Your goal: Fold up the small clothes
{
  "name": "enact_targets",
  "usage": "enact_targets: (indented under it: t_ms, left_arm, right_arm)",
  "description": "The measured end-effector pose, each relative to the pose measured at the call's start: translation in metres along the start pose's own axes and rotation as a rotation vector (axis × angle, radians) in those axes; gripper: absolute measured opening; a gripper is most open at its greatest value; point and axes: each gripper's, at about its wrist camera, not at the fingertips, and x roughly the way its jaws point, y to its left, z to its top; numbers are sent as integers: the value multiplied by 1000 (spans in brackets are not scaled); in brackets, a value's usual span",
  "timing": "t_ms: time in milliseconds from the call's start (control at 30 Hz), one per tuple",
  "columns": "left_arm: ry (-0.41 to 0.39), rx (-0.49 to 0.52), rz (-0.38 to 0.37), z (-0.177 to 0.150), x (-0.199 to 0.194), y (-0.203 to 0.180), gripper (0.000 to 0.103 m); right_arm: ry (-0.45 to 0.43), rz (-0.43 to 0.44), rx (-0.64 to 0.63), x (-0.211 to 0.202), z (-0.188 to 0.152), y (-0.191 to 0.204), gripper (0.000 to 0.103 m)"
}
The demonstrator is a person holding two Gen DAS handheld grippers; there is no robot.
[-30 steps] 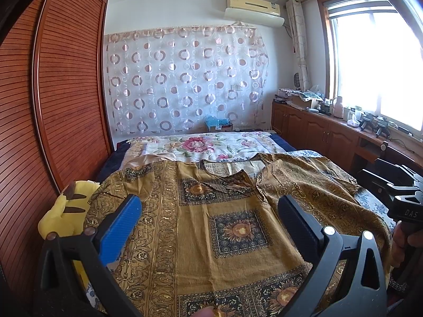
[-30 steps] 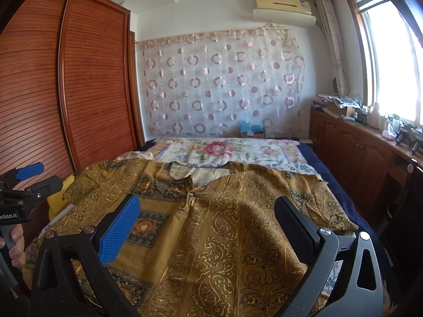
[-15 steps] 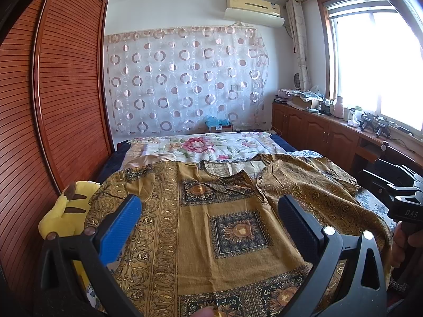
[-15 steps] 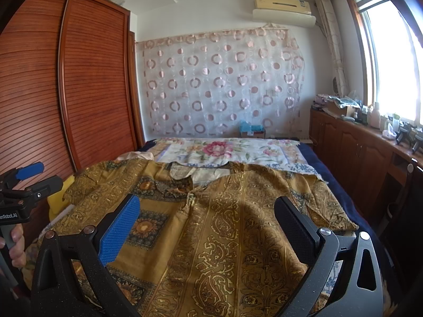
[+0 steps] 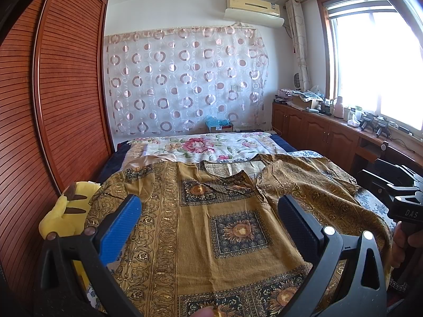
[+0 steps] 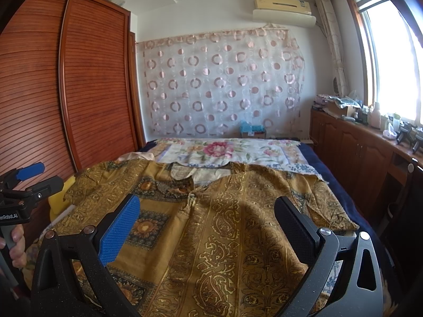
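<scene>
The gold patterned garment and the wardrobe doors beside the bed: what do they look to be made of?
The garment looks like thin woven cloth, perhaps cotton or a silky blend: it lies limp with soft creases and its gold print glints. The wardrobe doors look like reddish varnished wood or veneer: fine horizontal slats with a slight sheen.

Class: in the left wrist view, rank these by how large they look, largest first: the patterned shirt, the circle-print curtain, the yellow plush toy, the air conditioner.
1-2. Patterned shirt and circle-print curtain: both large; nearness inflates the shirt, so unranked.
3-4. Yellow plush toy and air conditioner: look alike, toy nearer.
</scene>
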Motion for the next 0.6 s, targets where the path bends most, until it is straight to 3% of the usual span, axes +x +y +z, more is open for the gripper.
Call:
enact_targets:
  t_ms: [600]
  left_arm:
    - [33,-17,19,0,6,8,103]
  right_arm:
    - [12,19,2,6,-3,5,103]
